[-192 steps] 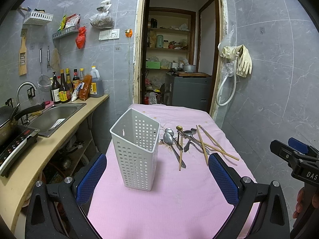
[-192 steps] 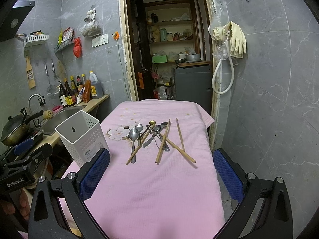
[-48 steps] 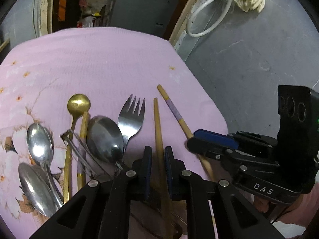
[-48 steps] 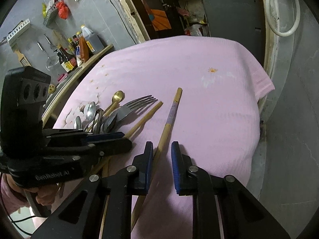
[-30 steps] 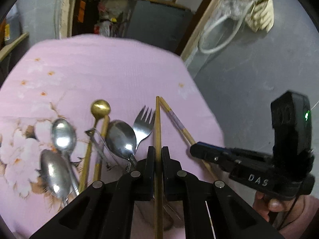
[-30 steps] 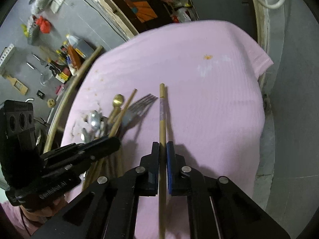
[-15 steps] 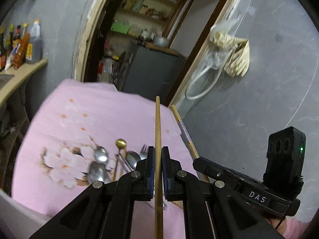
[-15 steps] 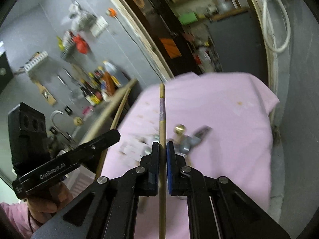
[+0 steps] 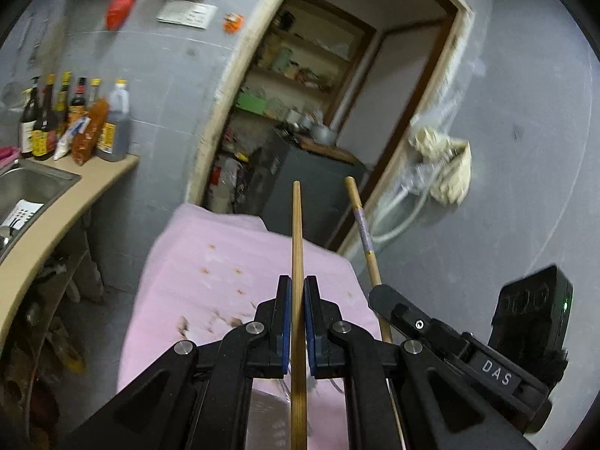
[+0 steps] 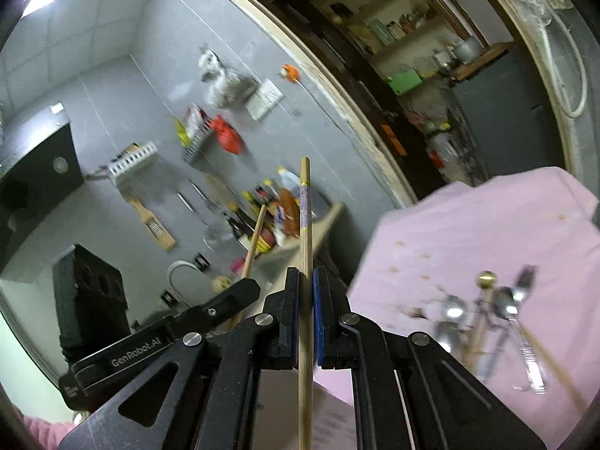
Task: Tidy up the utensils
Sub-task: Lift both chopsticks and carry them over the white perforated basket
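Note:
My left gripper [image 9: 297, 292] is shut on a plain wooden chopstick [image 9: 297, 240], held in the air and pointing forward and up. My right gripper [image 10: 306, 285] is shut on a second chopstick with a purple band [image 10: 304, 221]. The two grippers are side by side: the right one [image 9: 390, 300] with its chopstick [image 9: 362, 221] shows just right of the left one, and the left one [image 10: 240, 292] shows left of the right one. Spoons and a fork [image 10: 502, 307] lie on the pink cloth. The white basket is out of view.
The pink-covered table [image 9: 210, 262] lies below both grippers. A counter with a sink [image 9: 26, 187] and several bottles [image 9: 75, 123] runs along the left. A doorway with shelves [image 9: 311, 93] is straight ahead. A grey wall with rubber gloves [image 9: 446, 165] is on the right.
Both grippers have risen further and tilted upward with their chopsticks. The right view has swung left toward the counter; the utensil pile has slipped to its lower right.

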The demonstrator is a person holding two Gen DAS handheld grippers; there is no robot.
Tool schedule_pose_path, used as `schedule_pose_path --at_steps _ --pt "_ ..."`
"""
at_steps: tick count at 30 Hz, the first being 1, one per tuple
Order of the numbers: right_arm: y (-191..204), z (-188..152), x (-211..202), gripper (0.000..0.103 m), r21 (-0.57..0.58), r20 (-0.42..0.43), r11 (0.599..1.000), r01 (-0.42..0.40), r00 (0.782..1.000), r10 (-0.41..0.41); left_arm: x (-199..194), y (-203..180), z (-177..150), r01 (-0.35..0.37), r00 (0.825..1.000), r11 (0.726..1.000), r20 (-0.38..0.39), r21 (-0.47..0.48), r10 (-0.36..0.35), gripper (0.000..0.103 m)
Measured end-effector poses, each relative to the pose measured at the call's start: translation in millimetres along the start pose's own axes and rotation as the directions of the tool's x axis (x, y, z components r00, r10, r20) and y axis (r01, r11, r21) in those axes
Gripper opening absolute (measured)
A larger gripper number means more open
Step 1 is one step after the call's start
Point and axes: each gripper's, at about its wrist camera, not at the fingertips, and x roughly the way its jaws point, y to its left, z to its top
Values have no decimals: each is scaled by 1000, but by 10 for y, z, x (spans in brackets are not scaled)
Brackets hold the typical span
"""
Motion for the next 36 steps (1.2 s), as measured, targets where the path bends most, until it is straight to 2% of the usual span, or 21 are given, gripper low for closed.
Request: schedule_pose_path --at_steps 4,9,17,22,27,36 --pt "65 -122 176 6 14 25 999 -36 999 36 -46 173 31 -2 999 999 51 -37 4 7" --pt "-56 -274 401 7 74 39 995 -63 997 60 -7 268 24 16 996 997 88 -76 -9 7" --pt "-167 -449 670 7 87 19 994 -61 998 59 -54 429 13 -45 986 992 157 -122 64 7" --pt "-146 -482 694 7 43 -11 998 -47 999 47 -102 406 -27 -93 983 991 147 -99 107 7" --pt "-122 -526 654 7 -5 -35 1000 -31 999 31 -143 383 -79 -104 980 991 159 -89 117 7" --pt "-99 -570 500 7 -37 -41 999 -15 999 14 -307 359 -202 -123 963 986 226 -111 145 7"
